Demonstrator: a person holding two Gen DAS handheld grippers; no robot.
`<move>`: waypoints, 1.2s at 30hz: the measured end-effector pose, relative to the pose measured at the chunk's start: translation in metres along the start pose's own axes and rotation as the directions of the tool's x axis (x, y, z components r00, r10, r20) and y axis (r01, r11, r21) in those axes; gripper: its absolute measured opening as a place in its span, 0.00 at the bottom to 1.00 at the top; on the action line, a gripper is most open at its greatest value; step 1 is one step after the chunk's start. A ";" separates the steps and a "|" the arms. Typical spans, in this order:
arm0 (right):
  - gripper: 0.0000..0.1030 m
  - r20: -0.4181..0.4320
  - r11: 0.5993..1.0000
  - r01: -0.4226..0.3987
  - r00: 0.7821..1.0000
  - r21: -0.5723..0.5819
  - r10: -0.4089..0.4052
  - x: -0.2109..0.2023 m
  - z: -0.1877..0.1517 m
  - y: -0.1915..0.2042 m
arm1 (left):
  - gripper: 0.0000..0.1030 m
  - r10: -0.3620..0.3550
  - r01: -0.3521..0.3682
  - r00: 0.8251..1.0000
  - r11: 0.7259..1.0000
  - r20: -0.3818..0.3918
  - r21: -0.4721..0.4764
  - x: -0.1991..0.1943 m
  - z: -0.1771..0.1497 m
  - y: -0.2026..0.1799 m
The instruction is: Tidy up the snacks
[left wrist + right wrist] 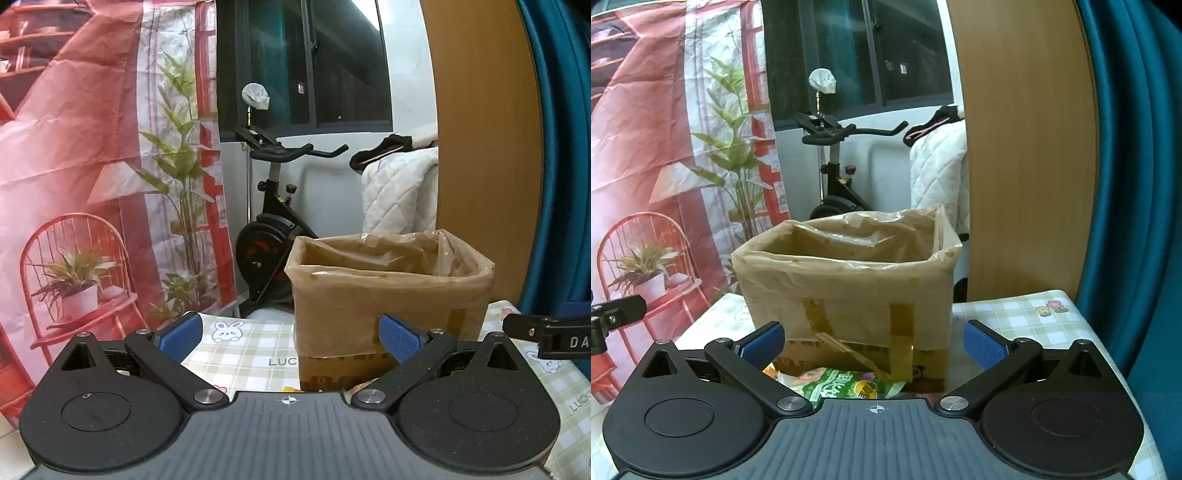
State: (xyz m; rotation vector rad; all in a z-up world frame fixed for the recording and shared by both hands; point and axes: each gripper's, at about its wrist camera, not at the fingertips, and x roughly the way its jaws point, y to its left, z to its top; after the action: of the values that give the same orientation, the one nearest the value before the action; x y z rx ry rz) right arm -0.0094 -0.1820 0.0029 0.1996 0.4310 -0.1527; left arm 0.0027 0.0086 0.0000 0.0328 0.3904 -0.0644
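A cardboard box lined with a plastic bag stands open on the checked tablecloth; it also shows in the right wrist view. My left gripper is open and empty, in front of the box's left part. My right gripper is open and empty, facing the box's front. A green snack packet lies on the table just under and before the right gripper, partly hidden by its body. A bit of another packet peeks out below the left gripper.
The right gripper's tip shows at the right edge of the left view; the left one's tip shows at the left of the right view. An exercise bike, a printed backdrop, a wooden panel and a teal curtain stand behind the table.
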 end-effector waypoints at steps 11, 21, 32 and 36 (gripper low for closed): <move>1.00 0.002 1.000 0.002 1.000 -0.004 -0.002 0.000 0.000 0.000 | 0.99 0.055 -0.057 0.998 0.997 0.030 0.058 -0.007 0.000 -0.007; 1.00 0.001 1.000 0.005 1.000 -0.007 -0.005 0.000 0.000 0.000 | 0.99 0.068 -0.070 0.997 0.995 0.032 0.064 -0.005 -0.002 -0.010; 1.00 0.001 1.000 0.006 1.000 -0.011 -0.006 0.002 -0.002 -0.002 | 0.99 0.066 -0.068 0.997 0.996 0.033 0.064 -0.006 -0.002 -0.009; 1.00 0.000 1.000 0.006 1.000 -0.011 -0.006 0.002 -0.002 -0.001 | 0.99 0.066 -0.068 0.997 0.996 0.032 0.064 -0.006 -0.003 -0.009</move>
State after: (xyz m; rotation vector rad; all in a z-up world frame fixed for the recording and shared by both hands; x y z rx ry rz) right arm -0.0088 -0.1832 0.0002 0.1876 0.4324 -0.1557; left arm -0.0044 0.0004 -0.0004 0.1090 0.3569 -0.0110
